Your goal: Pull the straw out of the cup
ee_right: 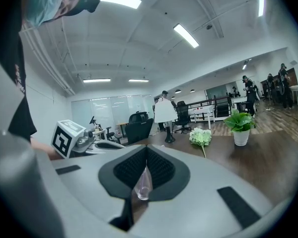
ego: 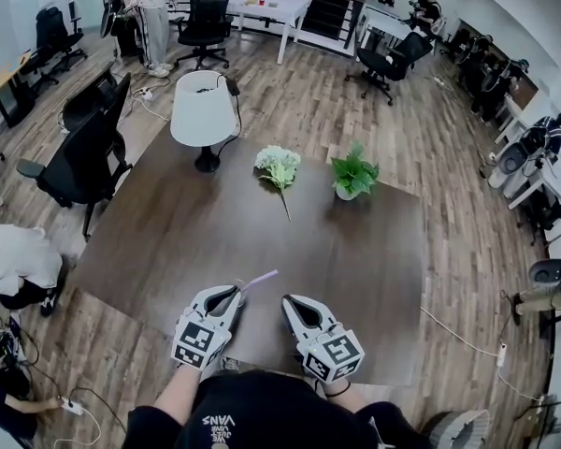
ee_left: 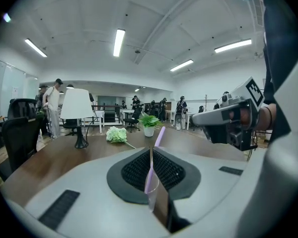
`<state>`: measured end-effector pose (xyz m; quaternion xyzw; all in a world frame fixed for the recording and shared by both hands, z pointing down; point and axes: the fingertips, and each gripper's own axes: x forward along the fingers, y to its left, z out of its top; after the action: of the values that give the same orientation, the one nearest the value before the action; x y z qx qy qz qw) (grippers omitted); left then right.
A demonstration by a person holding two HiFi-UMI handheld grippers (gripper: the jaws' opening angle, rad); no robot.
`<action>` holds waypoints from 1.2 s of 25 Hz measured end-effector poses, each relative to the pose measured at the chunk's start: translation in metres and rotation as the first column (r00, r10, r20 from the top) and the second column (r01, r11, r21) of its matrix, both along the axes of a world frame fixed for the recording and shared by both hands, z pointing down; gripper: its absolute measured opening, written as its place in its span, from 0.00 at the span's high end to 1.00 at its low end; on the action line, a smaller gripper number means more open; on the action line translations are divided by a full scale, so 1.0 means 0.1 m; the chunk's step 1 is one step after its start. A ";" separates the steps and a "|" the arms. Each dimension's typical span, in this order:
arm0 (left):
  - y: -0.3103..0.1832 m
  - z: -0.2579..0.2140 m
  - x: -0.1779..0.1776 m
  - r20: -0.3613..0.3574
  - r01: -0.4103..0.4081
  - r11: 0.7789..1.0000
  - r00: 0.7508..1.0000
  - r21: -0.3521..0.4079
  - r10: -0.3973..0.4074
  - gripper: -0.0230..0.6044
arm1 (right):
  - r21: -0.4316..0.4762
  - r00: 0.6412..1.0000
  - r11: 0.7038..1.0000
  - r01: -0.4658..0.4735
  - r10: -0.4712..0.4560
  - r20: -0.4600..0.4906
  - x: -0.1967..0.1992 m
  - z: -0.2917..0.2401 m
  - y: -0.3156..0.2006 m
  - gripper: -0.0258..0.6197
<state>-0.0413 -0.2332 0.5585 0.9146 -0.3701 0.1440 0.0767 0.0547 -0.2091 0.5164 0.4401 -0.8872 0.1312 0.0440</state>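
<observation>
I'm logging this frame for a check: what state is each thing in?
left gripper: shut on the straw
right gripper: shut on something clear, likely the cup
lamp: upright
flowers: lying flat
plant: upright in its pot

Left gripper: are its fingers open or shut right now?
Shut. In the left gripper view, the left gripper has its fingers pressed together on a purple straw, whose end pokes out past them over the table.
</observation>
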 end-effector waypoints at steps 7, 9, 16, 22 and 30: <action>-0.01 0.11 0.08 0.020 -0.024 0.999 0.999 -0.023 0.024 0.93 | -0.003 1.000 1.000 -0.009 0.009 -0.002 0.03 0.01 0.05 0.93; -0.01 0.14 0.10 0.025 -0.028 0.999 0.999 -0.029 0.029 0.93 | -0.002 1.000 1.000 -0.015 0.015 -0.003 0.06 0.02 0.05 0.93; 0.00 0.17 0.17 0.025 -0.051 0.998 0.998 -0.041 0.052 0.93 | -0.004 0.999 0.999 -0.034 0.034 -0.003 0.11 0.03 0.09 0.93; -0.02 0.20 0.24 0.028 -0.074 0.996 0.997 -0.048 0.076 0.93 | -0.002 0.999 0.999 -0.041 0.041 -0.004 0.14 0.03 0.11 0.93; -0.07 0.26 0.35 0.034 -0.105 0.992 0.994 -0.069 0.107 0.69 | -0.010 0.999 0.999 -0.039 0.039 -0.002 0.15 0.05 0.13 0.93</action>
<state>-0.0058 -0.2405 0.5844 0.9270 -0.3173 0.1774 0.0924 0.0692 -0.1965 0.5216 0.4571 -0.8779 0.1359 0.0442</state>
